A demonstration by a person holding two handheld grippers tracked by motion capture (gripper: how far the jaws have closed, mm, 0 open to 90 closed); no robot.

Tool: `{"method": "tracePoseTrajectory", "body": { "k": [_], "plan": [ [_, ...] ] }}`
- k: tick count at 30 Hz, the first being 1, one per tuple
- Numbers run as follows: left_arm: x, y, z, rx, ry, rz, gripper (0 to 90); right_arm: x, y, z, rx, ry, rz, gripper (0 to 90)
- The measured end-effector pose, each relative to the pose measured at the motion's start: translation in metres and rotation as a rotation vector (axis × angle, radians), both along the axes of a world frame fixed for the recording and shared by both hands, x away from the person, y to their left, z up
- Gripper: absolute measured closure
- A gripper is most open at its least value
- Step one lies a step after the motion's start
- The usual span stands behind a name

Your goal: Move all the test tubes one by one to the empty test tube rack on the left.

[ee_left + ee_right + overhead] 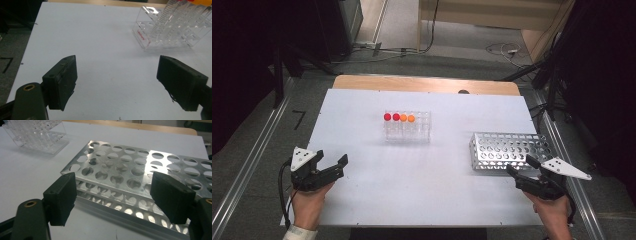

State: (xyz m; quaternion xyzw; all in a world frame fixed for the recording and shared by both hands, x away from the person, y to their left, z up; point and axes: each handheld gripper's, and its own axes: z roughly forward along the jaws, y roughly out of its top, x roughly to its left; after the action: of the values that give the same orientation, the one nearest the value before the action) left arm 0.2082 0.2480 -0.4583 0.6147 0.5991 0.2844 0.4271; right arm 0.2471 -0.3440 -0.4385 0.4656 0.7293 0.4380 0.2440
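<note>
A clear plastic tube rack (pixel 407 127) stands mid-table and holds several capped tubes, two with red caps (pixel 391 117) and two with orange caps (pixel 407 118). The left gripper view shows that rack (pixel 165 35) at upper right. A perforated metal rack (pixel 509 150) with no tubes in it sits at the right and spreads across the right gripper view (pixel 140 180). My left gripper (pixel 332 161) is open near the table's front left, nothing between its jaws. My right gripper (pixel 522 166) is open just in front of the metal rack, holding nothing.
The white board (pixel 422 190) covers a wooden table (pixel 427 84). Cables (pixel 502 49) lie on the floor beyond the far edge. Metal rails (pixel 249 165) run along both sides of the table.
</note>
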Motion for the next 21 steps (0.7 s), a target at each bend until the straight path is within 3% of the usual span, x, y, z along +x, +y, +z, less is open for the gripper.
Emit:
{"method": "tracePoseTrajectory", "body": {
  "k": [10,21],
  "plan": [
    [-0.006,0.008,-0.004,0.009,0.009,0.021,17.0,-0.011,-0.027,-0.007,0.001,0.007,-0.067,19.5],
    [-0.009,0.015,-0.012,0.011,0.028,0.045,17.0,-0.013,-0.041,-0.019,-0.027,0.032,-0.114,19.3]
  ]
}}
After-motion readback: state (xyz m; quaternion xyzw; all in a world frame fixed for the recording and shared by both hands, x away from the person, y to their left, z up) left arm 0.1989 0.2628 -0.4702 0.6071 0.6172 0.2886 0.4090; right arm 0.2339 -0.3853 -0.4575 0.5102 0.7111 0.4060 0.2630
